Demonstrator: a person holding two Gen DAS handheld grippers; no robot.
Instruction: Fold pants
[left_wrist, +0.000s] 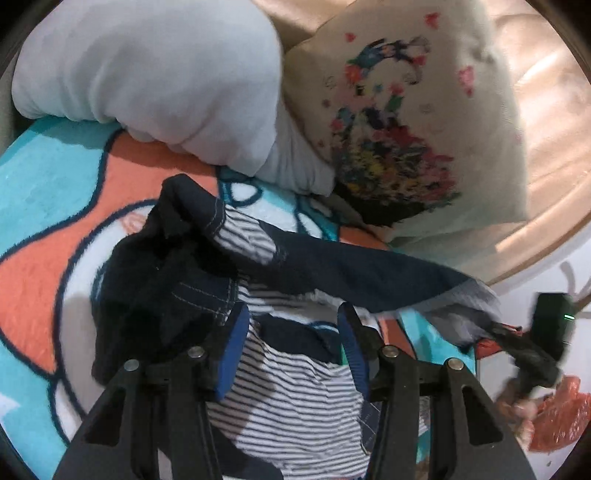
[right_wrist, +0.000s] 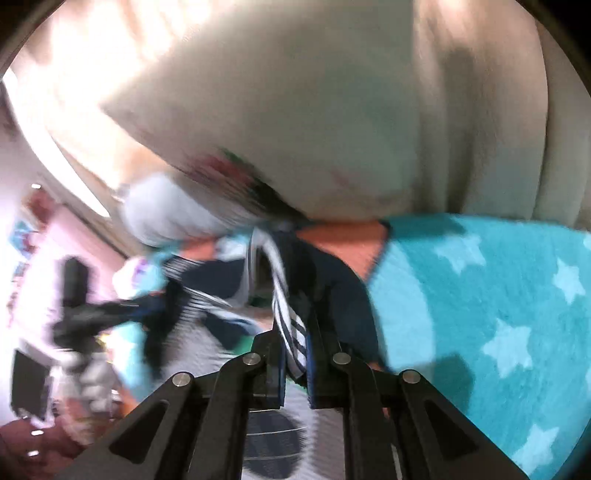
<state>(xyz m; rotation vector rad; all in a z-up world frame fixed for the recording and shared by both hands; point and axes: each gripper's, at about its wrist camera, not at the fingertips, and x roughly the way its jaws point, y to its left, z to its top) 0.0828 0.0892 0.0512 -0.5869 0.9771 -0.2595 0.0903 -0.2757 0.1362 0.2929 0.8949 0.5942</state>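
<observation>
**Pants bunched and lifted, fold barely begun**

Biggest thing in the room first: a bed or sofa, hard to say which, covered by a plush blanket in turquoise, coral and white, with pale stars showing over on the right-hand side. Behind it, a padded beige backrest catching bright light. Propped against that, a cream cushion with a colourful printed figure, and beside it a plump white pillow resting on the blanket's edge.

Now the pants – dark navy with a striped lining showing, and they're a crumpled heap in the middle of the blanket, one leg stretched out towards the right. No neat crease anywhere, so I'd judge the folding has hardly started; spreading the garment flat and bringing the legs together are all left to do.

The right gripper has its jaws clamped tight on a strip of striped and navy fabric, pulling that part up off the blanket. The left gripper hangs over the heap with its jaws standing partly apart, striped cloth lying beneath the blue pads but nothing pinched
</observation>
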